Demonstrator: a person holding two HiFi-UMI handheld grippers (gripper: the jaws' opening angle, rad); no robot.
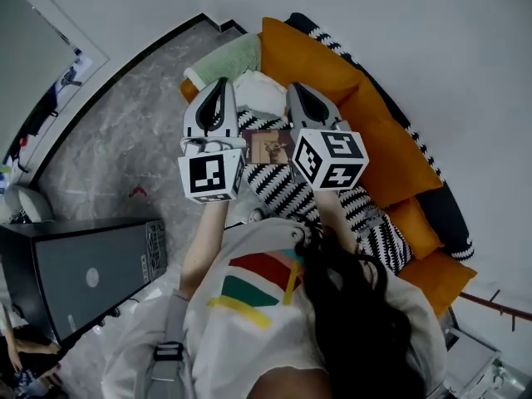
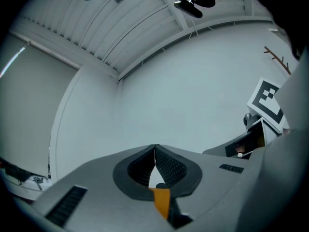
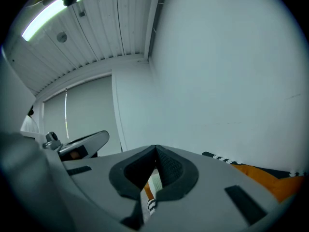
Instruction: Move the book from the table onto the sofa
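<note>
Lying place of book, head view: small brown hardback book, flat on the black-and-white striped throw that covers the seat of the orange fabric sofa. It is off any table, so the move looks complete.
Left gripper, head view: grey two-jaw left gripper with its marker cube, held above the seat just left of the book and apart from it. The book rests on the throw alone.
Right gripper, head view: matching grey right gripper, just right of the book and likewise clear of it. The pair flank the book, which fits a two-sided carry now let go.
Cushions, head view: pale green cushion and white cushion at the sofa's far end, beyond the book. The flat stretch of throw nearer the person gives it a level bed.
Cabinet, head view: dark grey box-shaped cabinet on the marbled floor, well apart from the sofa. Whether it is the table cannot be told.
Fingers, left gripper view: left gripper has its jaws pressed together tip to tip with nothing pinched. It points at a bare white wall.
Fingers, right gripper view: right gripper has its jaws pressed together and is empty. The orange sofa shows low on the right.
</note>
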